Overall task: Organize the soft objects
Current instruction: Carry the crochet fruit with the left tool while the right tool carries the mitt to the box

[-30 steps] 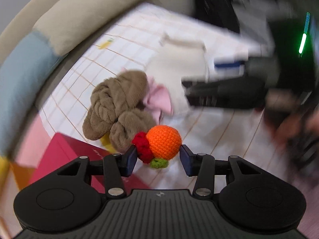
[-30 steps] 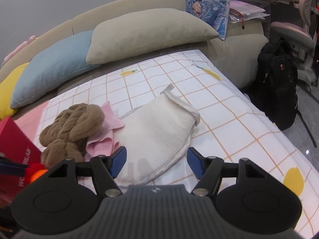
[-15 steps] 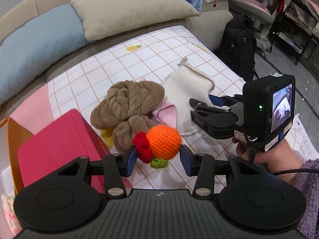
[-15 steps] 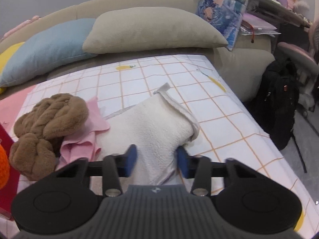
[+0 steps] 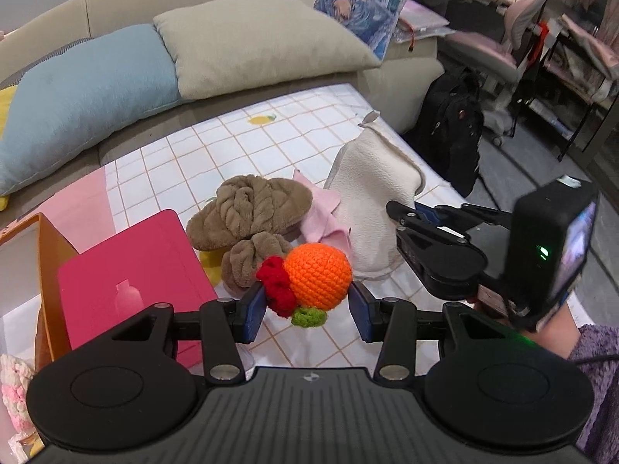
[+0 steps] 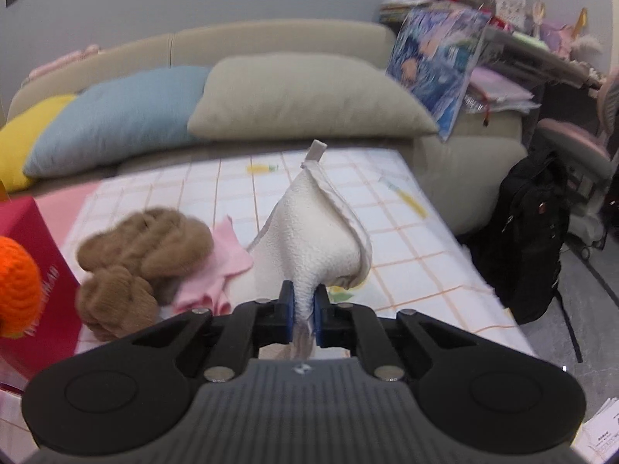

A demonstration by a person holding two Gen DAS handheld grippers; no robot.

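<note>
My left gripper (image 5: 307,305) is shut on an orange crochet ball (image 5: 317,274) with red and green knots and holds it above the checked bedsheet (image 5: 247,143). Seen from the right wrist, that ball (image 6: 17,290) shows at the left edge. The jaws of my right gripper (image 6: 303,309) are closing, and their pads pinch the near edge of a white fleece towel (image 6: 313,232), which rises off the sheet in a peak. From the left wrist view, the right gripper (image 5: 410,212) sits at the towel (image 5: 367,201). Brown fluffy slippers (image 6: 143,243) and a pink cloth (image 6: 220,259) lie beside it.
A red box (image 5: 131,255) and an orange bin (image 5: 46,255) stand at the left. Blue (image 5: 89,89) and beige (image 5: 263,38) cushions line the sofa behind. A black backpack (image 6: 534,232) and a pink chair (image 6: 572,147) stand on the floor at the right.
My right gripper went from wide open to pinched on the towel's edge and lifted it into a peak. The left gripper rose and rolled, still holding the orange ball.
</note>
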